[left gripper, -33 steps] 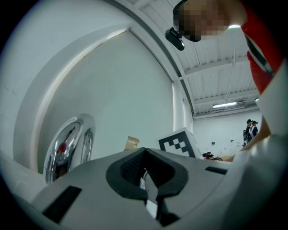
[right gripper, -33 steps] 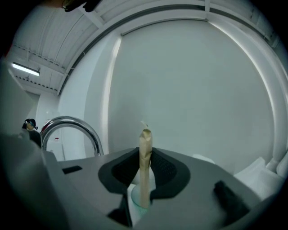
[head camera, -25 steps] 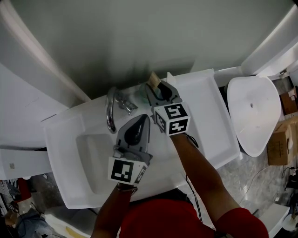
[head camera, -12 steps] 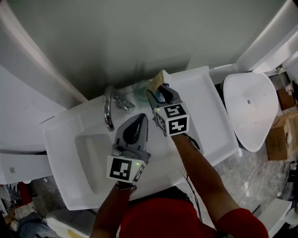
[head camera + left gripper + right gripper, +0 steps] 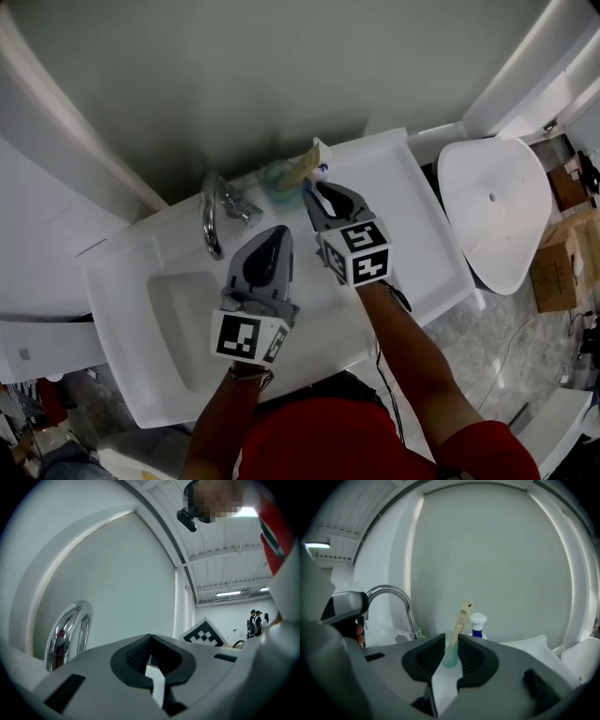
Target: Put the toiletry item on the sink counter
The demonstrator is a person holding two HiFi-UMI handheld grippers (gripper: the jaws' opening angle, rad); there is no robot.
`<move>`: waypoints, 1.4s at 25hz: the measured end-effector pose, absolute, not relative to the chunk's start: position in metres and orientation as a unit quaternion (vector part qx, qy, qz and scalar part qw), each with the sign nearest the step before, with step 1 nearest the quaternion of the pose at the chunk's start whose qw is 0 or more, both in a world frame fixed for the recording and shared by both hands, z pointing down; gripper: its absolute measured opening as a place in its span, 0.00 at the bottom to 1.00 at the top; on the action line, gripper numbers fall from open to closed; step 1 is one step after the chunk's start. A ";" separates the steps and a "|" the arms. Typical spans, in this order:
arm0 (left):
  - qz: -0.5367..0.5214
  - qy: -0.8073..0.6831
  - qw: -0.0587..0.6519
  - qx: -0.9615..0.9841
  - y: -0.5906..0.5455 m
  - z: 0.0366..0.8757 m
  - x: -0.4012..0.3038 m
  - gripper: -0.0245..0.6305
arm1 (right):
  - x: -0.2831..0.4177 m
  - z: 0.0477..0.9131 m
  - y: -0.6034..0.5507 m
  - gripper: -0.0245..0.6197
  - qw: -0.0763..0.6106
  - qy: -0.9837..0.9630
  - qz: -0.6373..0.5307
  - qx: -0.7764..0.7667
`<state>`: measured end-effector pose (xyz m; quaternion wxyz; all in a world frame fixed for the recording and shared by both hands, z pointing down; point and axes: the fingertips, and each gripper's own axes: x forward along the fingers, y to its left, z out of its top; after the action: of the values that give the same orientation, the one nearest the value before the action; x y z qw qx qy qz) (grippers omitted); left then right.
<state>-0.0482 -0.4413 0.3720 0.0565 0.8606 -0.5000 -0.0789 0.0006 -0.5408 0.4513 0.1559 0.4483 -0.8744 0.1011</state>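
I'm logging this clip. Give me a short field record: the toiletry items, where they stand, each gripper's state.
teal cup: upright on the sink counter near the faucet
inside it: beige stick-like item, leaning
beside it: blue bottle with white cap
right gripper: jaws closing, nothing between them, cup just ahead
left gripper: shut, empty

A white sink counter (image 5: pixel 412 202) under a pale grey-green wall (image 5: pixel 281 75) at 12 o'clock. Shiny chrome faucet (image 5: pixel 211 211). A see-through teal cup (image 5: pixel 278 175) holds a tan toiletry item (image 5: pixel 305 169); at its 3 o'clock, a blue bottle (image 5: pixel 477 625) with a white cap. The left gripper (image 5: pixel 281 230) and right gripper (image 5: pixel 307 187) are grey with black pads and black-and-white square markers. Red shirt (image 5: pixel 328 441) at 6 o'clock, brown cardboard boxes (image 5: pixel 562 258) at 3 o'clock.
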 end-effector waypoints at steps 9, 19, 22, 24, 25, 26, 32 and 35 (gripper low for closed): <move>-0.085 -0.490 0.046 0.867 -0.434 0.360 -0.040 0.06 | 0.006 0.401 -0.486 0.10 0.103 -0.901 0.033 0.420; -0.073 -0.472 0.030 0.878 -0.414 0.349 -0.033 0.06 | -0.004 0.345 -0.411 0.09 0.022 -0.946 -0.030 0.323; -0.069 -0.461 0.024 0.884 -0.402 0.343 -0.030 0.06 | -0.002 0.336 -0.397 0.09 0.008 -0.950 -0.038 0.310; -0.067 -0.456 0.019 0.888 -0.394 0.338 -0.027 0.06 | 0.000 0.333 -0.390 0.09 0.003 -0.952 -0.040 0.304; -0.066 -0.453 0.017 0.889 -0.391 0.336 -0.026 0.06 | 0.000 0.333 -0.388 0.09 0.003 -0.952 -0.040 0.303; -0.066 -0.451 0.015 0.890 -0.389 0.334 -0.025 0.06 | 0.000 0.333 -0.386 0.09 0.003 -0.952 -0.040 0.302; -0.064 -0.447 0.004 0.892 -0.380 0.328 -0.020 0.06 | 0.003 0.331 -0.378 0.08 -0.001 -0.953 -0.037 0.300; -0.065 -0.446 0.000 0.893 -0.377 0.326 -0.018 0.06 | 0.004 0.332 -0.375 0.08 0.002 -0.954 -0.038 0.296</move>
<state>-0.0185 -0.3772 0.3255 0.0003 0.8925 -0.4463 -0.0645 0.0039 -0.3747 0.3325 0.0019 0.2965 -0.9543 -0.0380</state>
